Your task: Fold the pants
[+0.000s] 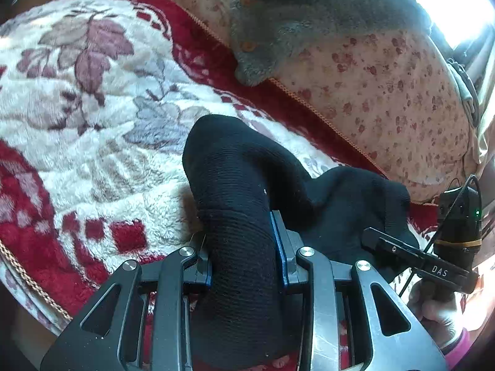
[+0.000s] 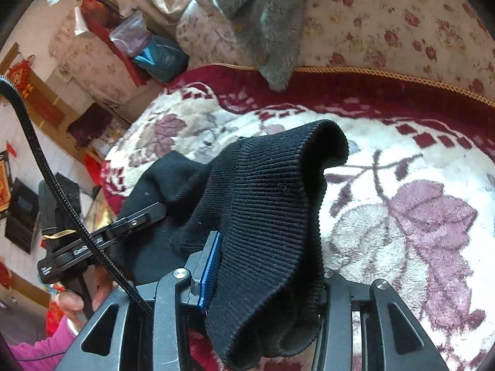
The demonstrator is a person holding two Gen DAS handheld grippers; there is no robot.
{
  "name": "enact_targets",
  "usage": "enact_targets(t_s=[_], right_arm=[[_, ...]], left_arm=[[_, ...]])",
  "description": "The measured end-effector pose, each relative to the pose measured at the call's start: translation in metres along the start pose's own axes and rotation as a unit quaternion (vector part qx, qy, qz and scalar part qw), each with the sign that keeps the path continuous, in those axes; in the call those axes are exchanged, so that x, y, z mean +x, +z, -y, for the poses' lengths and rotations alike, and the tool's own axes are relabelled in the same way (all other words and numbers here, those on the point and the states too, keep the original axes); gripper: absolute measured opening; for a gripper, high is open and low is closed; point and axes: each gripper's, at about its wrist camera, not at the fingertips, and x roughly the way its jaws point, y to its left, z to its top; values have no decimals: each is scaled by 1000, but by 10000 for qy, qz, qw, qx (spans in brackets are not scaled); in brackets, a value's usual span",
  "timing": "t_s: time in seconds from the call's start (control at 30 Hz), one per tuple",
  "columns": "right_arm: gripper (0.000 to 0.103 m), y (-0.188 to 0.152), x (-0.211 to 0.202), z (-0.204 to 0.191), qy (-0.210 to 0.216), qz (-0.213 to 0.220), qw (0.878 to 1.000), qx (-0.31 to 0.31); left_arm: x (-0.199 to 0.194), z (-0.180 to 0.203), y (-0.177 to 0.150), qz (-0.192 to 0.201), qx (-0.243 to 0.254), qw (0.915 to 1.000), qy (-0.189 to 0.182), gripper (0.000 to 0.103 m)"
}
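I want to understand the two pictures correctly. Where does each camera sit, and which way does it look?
Left wrist: sits on the left gripper, looks down along its fingers at the black pants and floral blanket; the other hand shows.
Right wrist: sits on the right gripper, looks down at the pants' ribbed band; the left hand shows.
Shared: pants, blanket, grey plush toy.

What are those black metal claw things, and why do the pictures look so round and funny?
They are two grabbers, each held in a person's hand. A little round-eyed camera sits on each one and looks along its fingers, which bends the picture. One picture is from the left grabber, the other from the right grabber. Both are pinching black pants, made of ribbed knit cloth, to fold them. Below is a fluffy red and white blanket with flowers. Behind it lies a flowery cushion with a grey furry cloth on top.
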Motion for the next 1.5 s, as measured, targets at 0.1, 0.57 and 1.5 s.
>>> enact_targets(t_s=[0.1,0.57,1.5], right_arm=[[48,-1,5,2,-299,-40,9995,-38],[63,-5,-36,-13,-1222,247,9915,-380],[63,-21,-51,-63,-2120,651,9670,-1253]], left_arm=[[5,-2,-1,-49,-105,9999,9,33],[-23,16,-4,273,2,9961,833,45],[-46,69,-38,1063,900,9774,1587,45]])
